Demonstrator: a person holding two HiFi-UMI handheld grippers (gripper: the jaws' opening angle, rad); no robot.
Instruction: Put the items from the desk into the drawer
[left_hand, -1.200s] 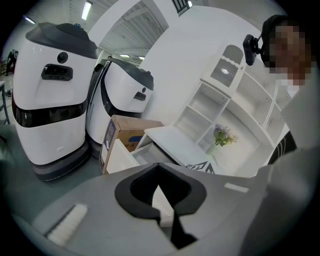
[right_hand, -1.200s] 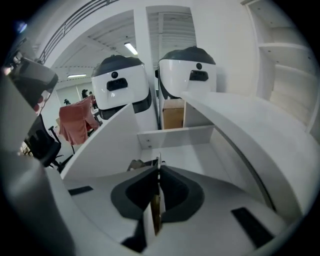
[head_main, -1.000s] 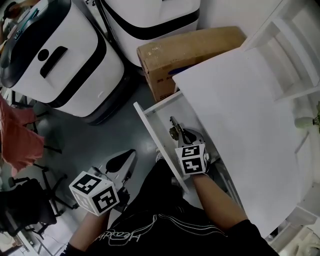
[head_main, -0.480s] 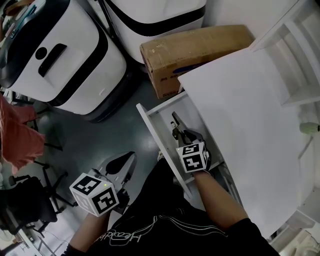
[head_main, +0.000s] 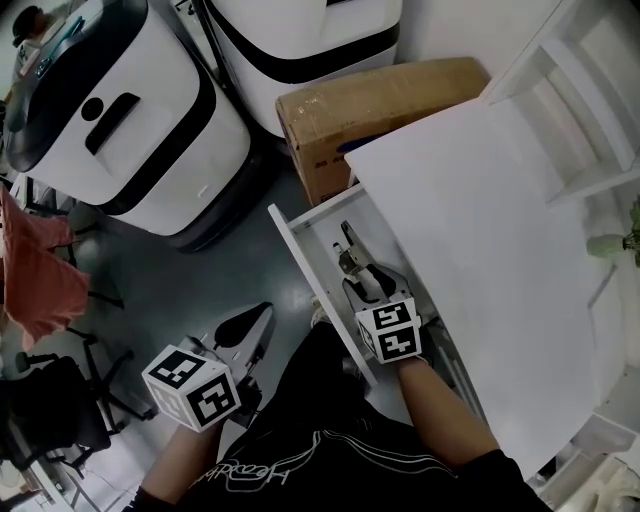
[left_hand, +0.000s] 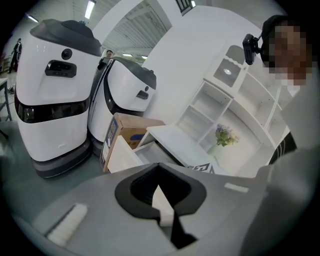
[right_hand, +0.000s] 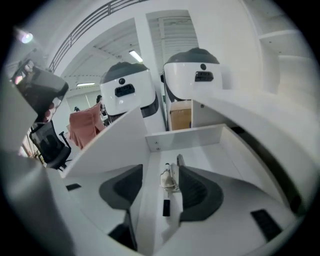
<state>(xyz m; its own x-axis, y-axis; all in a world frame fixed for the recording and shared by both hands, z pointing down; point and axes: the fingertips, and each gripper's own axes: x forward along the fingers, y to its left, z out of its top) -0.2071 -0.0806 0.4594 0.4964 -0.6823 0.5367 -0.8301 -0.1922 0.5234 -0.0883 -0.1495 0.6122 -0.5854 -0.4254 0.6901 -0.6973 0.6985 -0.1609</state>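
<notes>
The white drawer (head_main: 297, 250) stands pulled out under the desk top (head_main: 470, 240). On its floor lies a small metal-and-black item (head_main: 346, 252), also seen in the right gripper view (right_hand: 170, 179) between the dark pads (right_hand: 197, 190) without touching them. My right gripper (head_main: 356, 276) (right_hand: 159, 182) hangs inside the drawer just above this item; its jaws have just been opening and stand wide apart. My left gripper (head_main: 248, 322) (left_hand: 160, 194) is low at the left over the floor, its pads together, and I see nothing held in it.
A cardboard box (head_main: 370, 100) stands on the floor beyond the drawer, with two large white-and-black machines (head_main: 120, 110) (head_main: 300, 40) beside it. A white shelf unit (head_main: 580, 110) rises at the desk's far side. An office chair (head_main: 50, 400) and red cloth (head_main: 35, 270) are at left.
The right gripper's jaws have opened and let go of the small item, which now lies on the drawer floor. That gripper has drawn back slightly. The left gripper has stayed put.
</notes>
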